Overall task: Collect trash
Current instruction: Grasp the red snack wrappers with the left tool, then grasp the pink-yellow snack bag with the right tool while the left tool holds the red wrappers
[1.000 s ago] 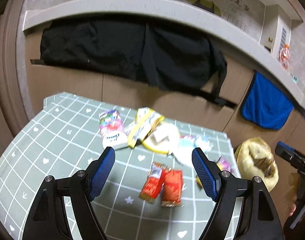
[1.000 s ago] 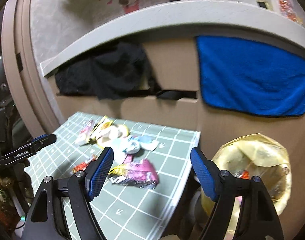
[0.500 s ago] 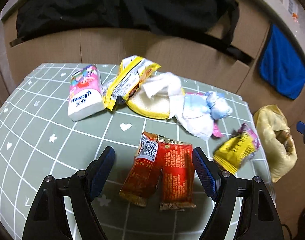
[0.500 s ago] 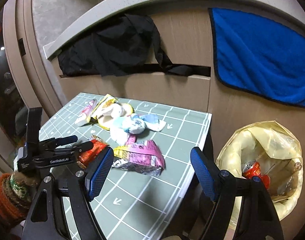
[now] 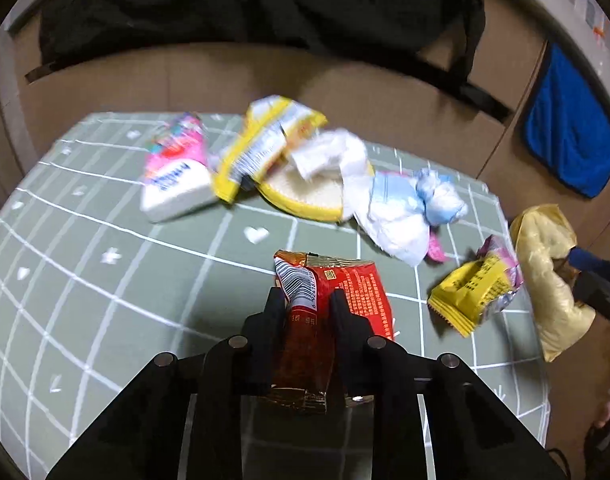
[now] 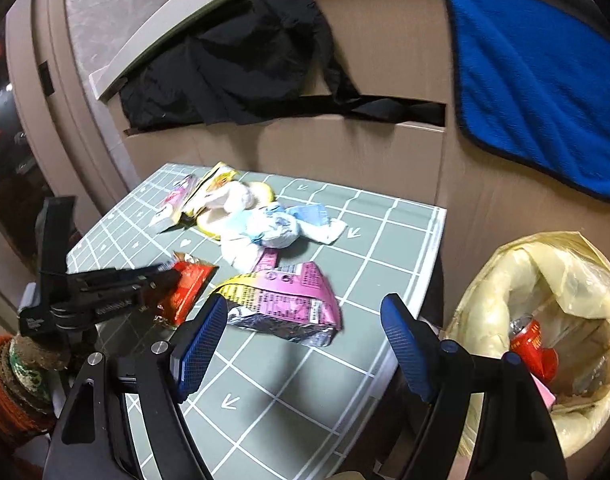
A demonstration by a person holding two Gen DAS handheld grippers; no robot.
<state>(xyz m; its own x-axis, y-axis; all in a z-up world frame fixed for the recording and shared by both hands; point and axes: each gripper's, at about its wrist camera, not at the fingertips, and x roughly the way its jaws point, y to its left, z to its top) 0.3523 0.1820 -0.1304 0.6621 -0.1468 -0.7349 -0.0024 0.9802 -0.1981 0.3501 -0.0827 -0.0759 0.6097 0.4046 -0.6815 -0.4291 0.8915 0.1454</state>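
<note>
On a grey-green tablecloth with white grid lines (image 5: 105,288), the left gripper (image 5: 307,300) has just closed its jaws on a red foil snack wrapper (image 5: 337,280); the right gripper (image 6: 301,332) hangs wide open beside a yellow-lined trash bin (image 6: 505,280), brown cabinets (image 6: 345,152) behind.

Green grid table (image 5: 85,280) — wrappers (image 5: 475,300), tissue pack (image 5: 175,178), crumpled tissues (image 5: 401,216) on top.

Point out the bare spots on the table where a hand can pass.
Free: the table's near corner, below the pink-yellow wrapper, and the wide left side beside the tissue pack. Crowded: the far edge, from tissue pack to crumpled tissues.
</note>
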